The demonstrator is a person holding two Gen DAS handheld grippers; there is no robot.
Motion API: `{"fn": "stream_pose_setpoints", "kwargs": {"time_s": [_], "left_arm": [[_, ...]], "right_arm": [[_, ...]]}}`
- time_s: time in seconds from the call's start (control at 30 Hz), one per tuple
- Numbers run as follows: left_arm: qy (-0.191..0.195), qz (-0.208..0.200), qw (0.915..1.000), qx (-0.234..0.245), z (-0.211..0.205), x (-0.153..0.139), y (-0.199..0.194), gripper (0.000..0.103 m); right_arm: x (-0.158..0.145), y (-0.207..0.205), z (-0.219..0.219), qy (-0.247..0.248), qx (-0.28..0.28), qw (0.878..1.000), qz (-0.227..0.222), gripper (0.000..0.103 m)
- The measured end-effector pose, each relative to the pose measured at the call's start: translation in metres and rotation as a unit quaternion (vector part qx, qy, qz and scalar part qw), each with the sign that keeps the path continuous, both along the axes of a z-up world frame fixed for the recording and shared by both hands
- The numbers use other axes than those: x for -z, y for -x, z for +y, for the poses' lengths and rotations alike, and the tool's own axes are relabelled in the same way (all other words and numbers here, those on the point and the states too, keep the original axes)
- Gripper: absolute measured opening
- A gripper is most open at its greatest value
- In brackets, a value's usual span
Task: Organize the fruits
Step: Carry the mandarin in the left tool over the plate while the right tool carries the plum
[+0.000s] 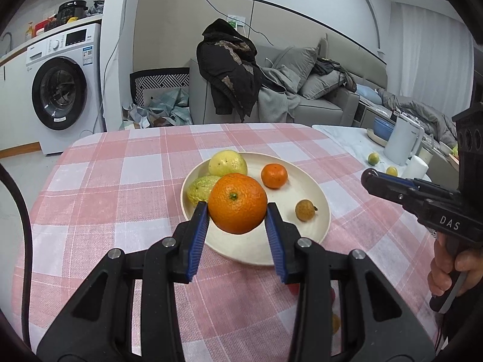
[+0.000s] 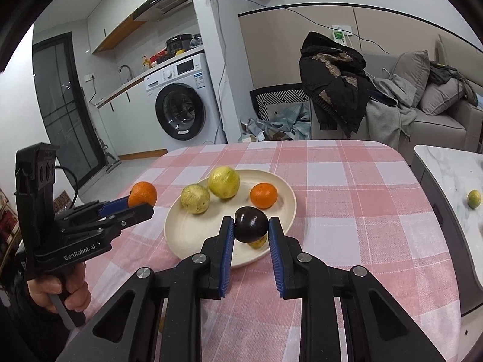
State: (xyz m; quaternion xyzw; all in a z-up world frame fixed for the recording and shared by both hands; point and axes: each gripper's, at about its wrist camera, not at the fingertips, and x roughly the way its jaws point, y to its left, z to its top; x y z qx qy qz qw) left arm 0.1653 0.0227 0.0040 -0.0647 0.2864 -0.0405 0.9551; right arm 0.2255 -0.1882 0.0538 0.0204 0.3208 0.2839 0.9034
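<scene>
My left gripper (image 1: 237, 211) and right gripper (image 2: 251, 226) are matte black plastic with ribbed blue pads (image 1: 197, 241) and round silver screws (image 1: 169, 242). White lettering reads "DAS" on one, "GenRobot.AI" on the other. Bare hands (image 2: 57, 294) grip both handles.

Plate (image 1: 320, 208): matt cream, smooth, looks plastic or ceramic; cannot tell which. Cloth (image 1: 120, 181) under the plate: woven fabric, pink-and-white check, matt, visible weave. Orange (image 1: 237, 202): dimpled peel, slight sheen. Dark fruit (image 2: 251, 223) above plate's near rim: smooth, glossy skin. Left hand-held gripper (image 1: 237, 221): matt black plastic, ribbed blue pads (image 1: 199, 238), bright metal pins.
</scene>
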Motion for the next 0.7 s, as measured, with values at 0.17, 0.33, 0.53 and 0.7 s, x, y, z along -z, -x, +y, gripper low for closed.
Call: {"fn": "stream_pose_setpoints", "kwargs": {"time_s": [0.17, 0.33, 0.53, 0.7], "left_arm": [[0.002, -0.002, 0.9999, -0.011, 0.004, 0.007, -0.013, 0.035], [0.001, -0.005, 0.9998, -0.020, 0.006, 0.015, -0.022, 0.035], [-0.012, 0.008, 0.9998, -0.016, 0.002, 0.027, -0.034, 0.035], [-0.014, 0.016, 0.9997, -0.011, 0.000, 0.031, -0.037, 0.035]], "right_arm": [[0.005, -0.013, 0.004, -0.008, 0.013, 1.000, 0.001, 0.024], [0.014, -0.025, 0.009, -0.009, 0.017, 1.000, 0.015, 0.024], [0.031, -0.041, 0.018, 0.011, 0.018, 0.999, 0.041, 0.024], [0.042, -0.049, 0.022, 0.026, 0.030, 0.998, 0.057, 0.024]]}}
